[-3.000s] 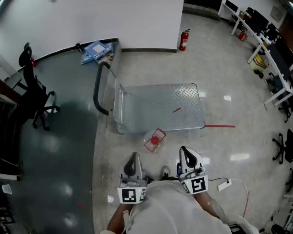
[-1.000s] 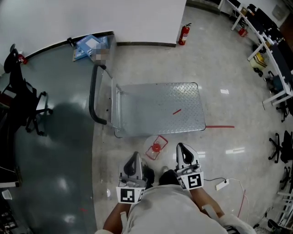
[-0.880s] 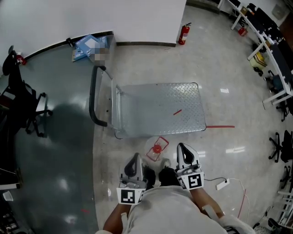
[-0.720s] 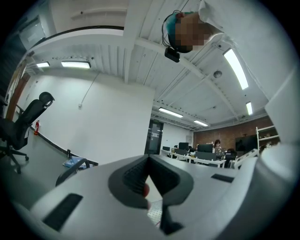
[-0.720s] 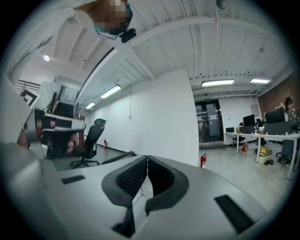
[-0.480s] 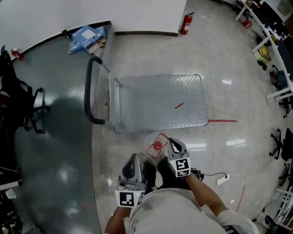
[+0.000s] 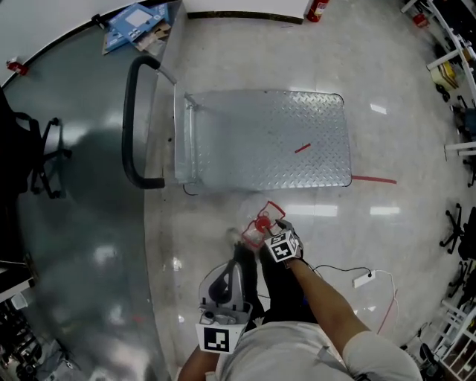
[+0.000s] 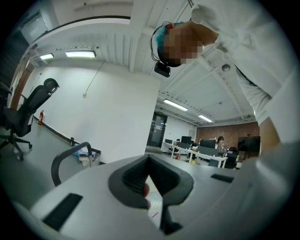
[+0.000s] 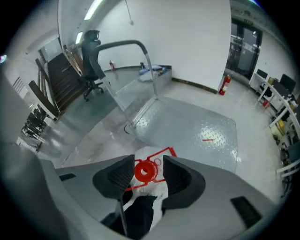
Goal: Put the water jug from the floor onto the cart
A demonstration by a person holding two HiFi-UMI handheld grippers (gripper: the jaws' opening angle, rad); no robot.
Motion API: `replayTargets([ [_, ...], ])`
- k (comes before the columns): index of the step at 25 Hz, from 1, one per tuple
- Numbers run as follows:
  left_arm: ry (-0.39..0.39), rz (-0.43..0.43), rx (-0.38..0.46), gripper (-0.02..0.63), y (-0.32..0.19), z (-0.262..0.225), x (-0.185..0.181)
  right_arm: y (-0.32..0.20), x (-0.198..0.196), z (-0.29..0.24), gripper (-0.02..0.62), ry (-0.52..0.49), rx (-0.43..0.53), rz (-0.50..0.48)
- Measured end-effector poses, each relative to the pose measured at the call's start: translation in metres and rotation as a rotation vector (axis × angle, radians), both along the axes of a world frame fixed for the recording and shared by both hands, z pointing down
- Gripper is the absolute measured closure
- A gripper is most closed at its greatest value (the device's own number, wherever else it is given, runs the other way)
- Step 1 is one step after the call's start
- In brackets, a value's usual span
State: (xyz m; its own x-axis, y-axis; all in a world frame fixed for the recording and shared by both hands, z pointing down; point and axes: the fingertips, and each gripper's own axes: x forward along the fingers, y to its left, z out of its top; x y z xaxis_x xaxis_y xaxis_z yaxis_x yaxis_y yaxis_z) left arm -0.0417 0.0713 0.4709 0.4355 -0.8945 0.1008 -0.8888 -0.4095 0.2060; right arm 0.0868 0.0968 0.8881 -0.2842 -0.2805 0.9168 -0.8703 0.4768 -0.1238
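The water jug (image 7: 251, 232) is clear with a red cap and a red handle and stands on the floor just in front of the cart (image 7: 260, 141). My right gripper (image 7: 269, 232) points steeply down at it. In the right gripper view the right gripper (image 9: 148, 160) is opening, with the red cap (image 9: 144, 171) between its jaws and a gap on both sides. My left gripper (image 7: 227, 274) hangs lower left of the jug, away from it. The left gripper view shows the left gripper (image 8: 149, 161) with its tips together and nothing held.
The cart's black push handle (image 7: 134, 126) rises at its left end. An office chair (image 7: 33, 149) stands far left, blue items (image 7: 137, 18) lie at the back. A white power strip with cable (image 7: 364, 279) and red tape (image 7: 375, 179) lie on the floor at right.
My right gripper dropped from chest height to the jug and its jaws opened around the red cap. The head view moved forward over the cart. My left gripper sank a little.
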Motion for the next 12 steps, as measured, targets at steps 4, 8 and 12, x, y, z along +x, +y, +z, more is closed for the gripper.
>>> replayTargets([
  [4, -0.001, -0.016, -0.054, 0.607, 0.007, 0.027, 0.000, 0.026, -0.001, 0.044, 0.380, 0.042, -0.111, -0.063],
  [8, -0.004, -0.039, -0.096, 0.607, 0.010, 0.048, -0.011, 0.034, -0.008, 0.073, 0.348, 0.068, -0.158, -0.085],
  [12, -0.011, -0.053, -0.119, 0.607, 0.012, 0.064, -0.015, 0.041, -0.007, 0.098, 0.321, 0.090, -0.195, -0.098],
])
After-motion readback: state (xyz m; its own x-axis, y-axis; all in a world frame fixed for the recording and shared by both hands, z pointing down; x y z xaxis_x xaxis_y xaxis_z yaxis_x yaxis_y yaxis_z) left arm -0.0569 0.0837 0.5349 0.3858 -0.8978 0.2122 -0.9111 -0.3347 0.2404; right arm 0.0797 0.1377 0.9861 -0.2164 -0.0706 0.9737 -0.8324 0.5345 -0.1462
